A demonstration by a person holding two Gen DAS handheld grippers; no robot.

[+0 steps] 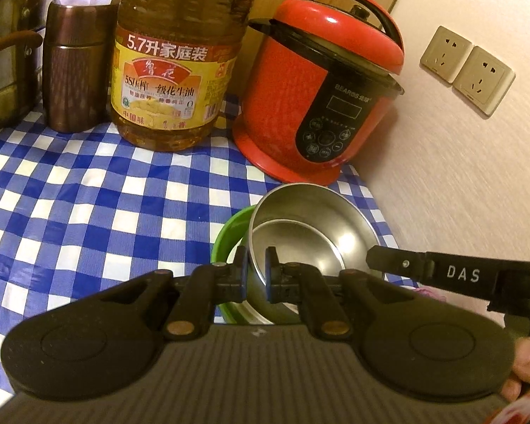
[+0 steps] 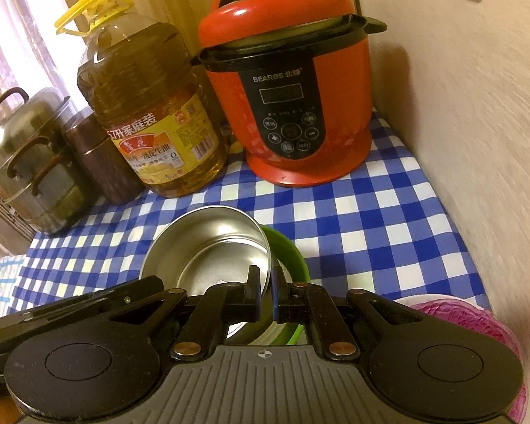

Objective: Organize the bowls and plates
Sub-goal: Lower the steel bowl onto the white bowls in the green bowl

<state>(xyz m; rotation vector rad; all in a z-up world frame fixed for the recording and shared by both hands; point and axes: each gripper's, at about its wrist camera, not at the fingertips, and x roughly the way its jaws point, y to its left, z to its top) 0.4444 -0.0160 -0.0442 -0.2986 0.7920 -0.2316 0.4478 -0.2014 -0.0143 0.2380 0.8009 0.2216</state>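
Steel bowl (image 1: pixel 311 226) sits tilted inside a green bowl (image 1: pixel 229 233) on the blue-and-white checked tablecloth (image 1: pixel 88 194), in front of the red pressure cooker (image 1: pixel 321 84). The left gripper (image 1: pixel 256 268) has its two fingers closed on the near rim of the steel bowl, one finger outside the wall and one inside, with the thin metal edge pinched between the pads. The right gripper (image 2: pixel 265 289) grips the same steel bowl at its rim on the opposite side, its fingers drawn close together with the rim between them; in the left wrist view one of its black fingers, marked DAS, reaches in from the right to the bowl's edge. The green bowl shows only as a crescent beside and under the steel one. Behind them stand a large bottle of peanut oil (image 2: pixel 152 106) with a yellow handle, a brown cylindrical canister (image 1: pixel 74 67) beside it, and a stacked steel steamer pot (image 2: pixel 28 155) at the far left. A pink patterned dish (image 2: pixel 477 321) lies at the right edge near the right gripper. Two wall sockets (image 1: pixel 466 70) sit on the wall above the cooker.
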